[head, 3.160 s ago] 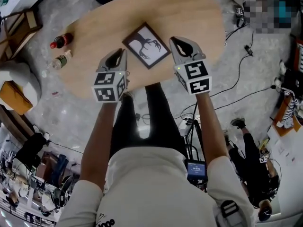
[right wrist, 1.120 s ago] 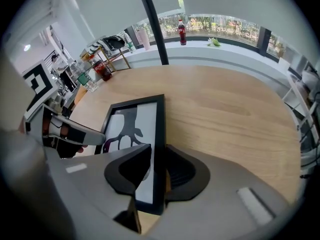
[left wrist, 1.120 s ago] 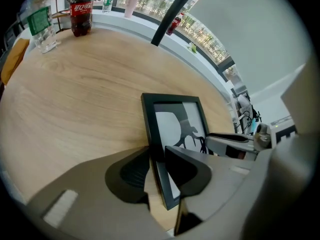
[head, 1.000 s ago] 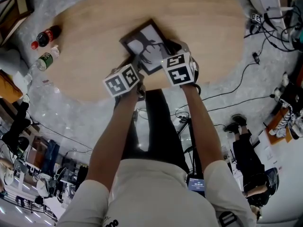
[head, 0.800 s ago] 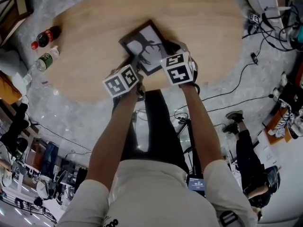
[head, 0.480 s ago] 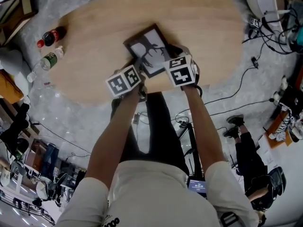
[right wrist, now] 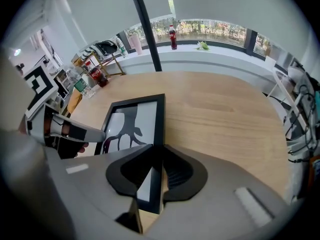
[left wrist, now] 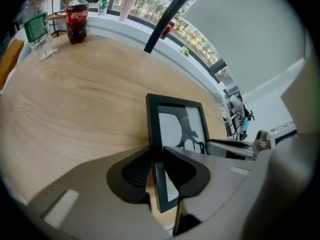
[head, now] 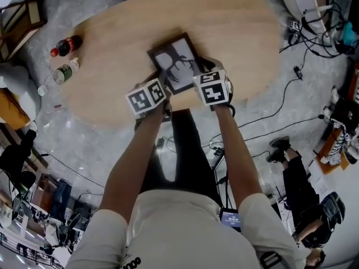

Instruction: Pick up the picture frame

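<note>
A black picture frame with a white print of a dark tree shape rests on the oval wooden table. My left gripper sits at its near left edge and my right gripper at its right edge. In the left gripper view the frame has its black border pinched between my left gripper's jaws. In the right gripper view the frame is clamped at its border by my right gripper. Both pairs of jaws have just been closing on the frame. Whether it is off the table I cannot tell.
A cola bottle and a clear bottle with a green label stand at the table's left end, also seen far off as the cola bottle. Cables trail over the floor to the right. The table's near edge is just under my hands.
Three seconds ago both grippers hovered apart and open near the table's front edge; they have since come in onto the frame's two sides. Over the last second they stay there.
</note>
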